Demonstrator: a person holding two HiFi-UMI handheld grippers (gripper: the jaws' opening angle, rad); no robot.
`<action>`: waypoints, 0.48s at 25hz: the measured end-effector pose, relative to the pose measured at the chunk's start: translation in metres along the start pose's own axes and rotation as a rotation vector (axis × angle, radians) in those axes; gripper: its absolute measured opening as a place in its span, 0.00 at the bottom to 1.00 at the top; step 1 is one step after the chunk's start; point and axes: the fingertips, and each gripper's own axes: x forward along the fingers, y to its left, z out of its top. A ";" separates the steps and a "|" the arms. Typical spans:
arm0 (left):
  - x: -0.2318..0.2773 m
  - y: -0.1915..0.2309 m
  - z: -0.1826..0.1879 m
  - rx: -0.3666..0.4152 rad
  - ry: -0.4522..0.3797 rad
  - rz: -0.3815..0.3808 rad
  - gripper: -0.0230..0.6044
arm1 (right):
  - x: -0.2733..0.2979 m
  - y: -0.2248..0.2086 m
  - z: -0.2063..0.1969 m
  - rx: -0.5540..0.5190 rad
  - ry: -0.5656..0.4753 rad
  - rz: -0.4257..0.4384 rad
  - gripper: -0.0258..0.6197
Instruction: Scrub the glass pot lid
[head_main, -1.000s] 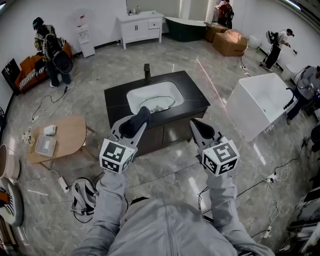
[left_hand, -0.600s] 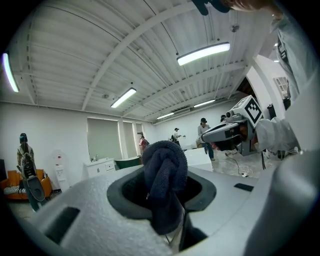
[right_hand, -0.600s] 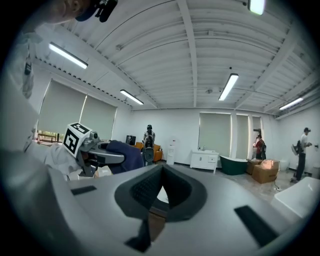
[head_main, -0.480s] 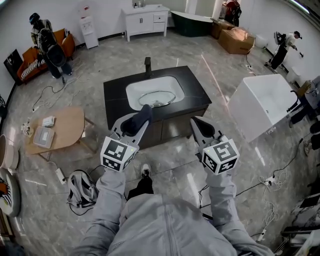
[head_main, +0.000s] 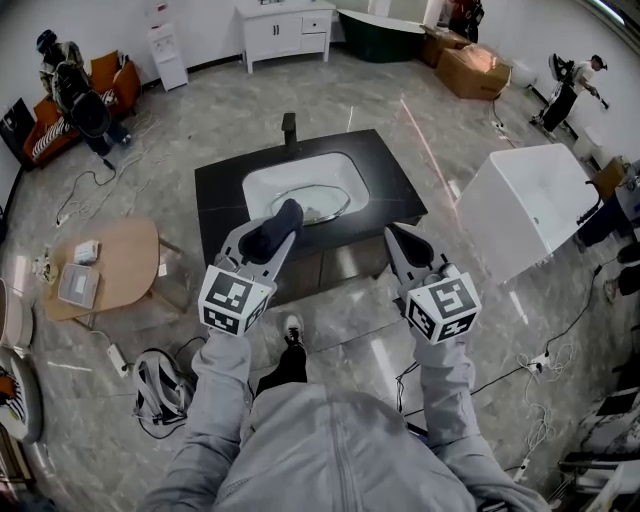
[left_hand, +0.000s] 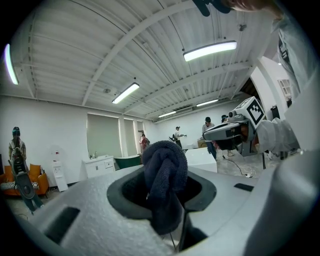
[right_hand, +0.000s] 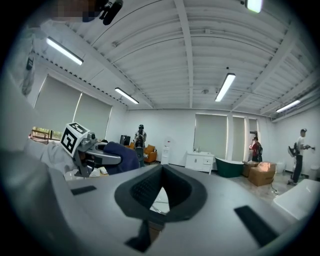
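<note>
The glass pot lid (head_main: 312, 206) lies in the white sink (head_main: 262, 185) of a black counter (head_main: 215, 205), a step ahead of me. My left gripper (head_main: 283, 215) is held up in front of the counter's near edge, shut on a dark blue cloth (head_main: 268, 240) that bulges between its jaws (left_hand: 164, 175). My right gripper (head_main: 396, 236) is beside it at the same height, shut with nothing in it (right_hand: 159, 200). Both grippers are apart from the lid and short of the sink.
A black faucet (head_main: 289, 128) stands behind the sink. A round wooden table (head_main: 110, 265) is at the left, a white tub (head_main: 520, 215) at the right, a backpack (head_main: 160, 385) and cables on the floor. People stand at the room's edges.
The view has advanced towards the counter, which now sits lower and closer under the grippers. Both grippers keep the same pose, and the cloth stays held.
</note>
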 end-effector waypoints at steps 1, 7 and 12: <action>0.008 0.008 -0.002 -0.003 -0.001 -0.001 0.24 | 0.009 -0.005 -0.001 0.000 0.003 -0.001 0.08; 0.054 0.056 -0.012 -0.016 -0.008 -0.012 0.24 | 0.071 -0.029 -0.002 0.005 0.016 0.001 0.08; 0.090 0.092 -0.015 -0.012 -0.009 -0.034 0.24 | 0.121 -0.048 0.004 0.012 0.021 -0.006 0.09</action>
